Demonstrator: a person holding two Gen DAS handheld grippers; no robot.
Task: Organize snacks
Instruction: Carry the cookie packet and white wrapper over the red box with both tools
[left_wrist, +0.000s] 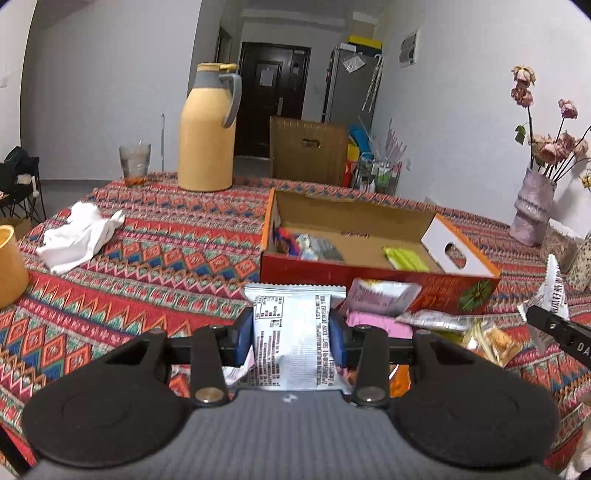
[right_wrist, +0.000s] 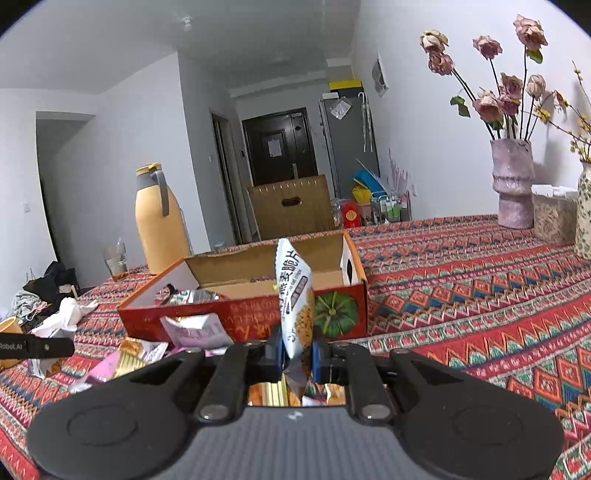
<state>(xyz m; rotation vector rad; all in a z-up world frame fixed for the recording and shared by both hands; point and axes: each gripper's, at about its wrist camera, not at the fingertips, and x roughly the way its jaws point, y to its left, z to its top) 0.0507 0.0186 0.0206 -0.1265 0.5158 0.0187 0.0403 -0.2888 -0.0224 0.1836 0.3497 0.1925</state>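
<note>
My left gripper (left_wrist: 291, 334) is shut on a silver snack packet (left_wrist: 295, 332), held flat just above the table in front of the open red cardboard box (left_wrist: 369, 275). The box holds a few snacks at its left end (left_wrist: 306, 245) and a green packet (left_wrist: 404, 258). My right gripper (right_wrist: 297, 356) is shut on a white oat-crisp packet (right_wrist: 295, 295), held upright in front of the same box (right_wrist: 240, 317). Loose snack packets lie on the tablecloth before the box, in the left wrist view (left_wrist: 380, 295) and the right wrist view (right_wrist: 192, 330).
A yellow thermos jug (left_wrist: 207, 129) and a glass (left_wrist: 135, 160) stand at the table's far side. A white cloth (left_wrist: 77, 236) lies at left. Vases with dried flowers (right_wrist: 513, 184) stand at the right. A yellow cup (left_wrist: 9, 266) is at the left edge.
</note>
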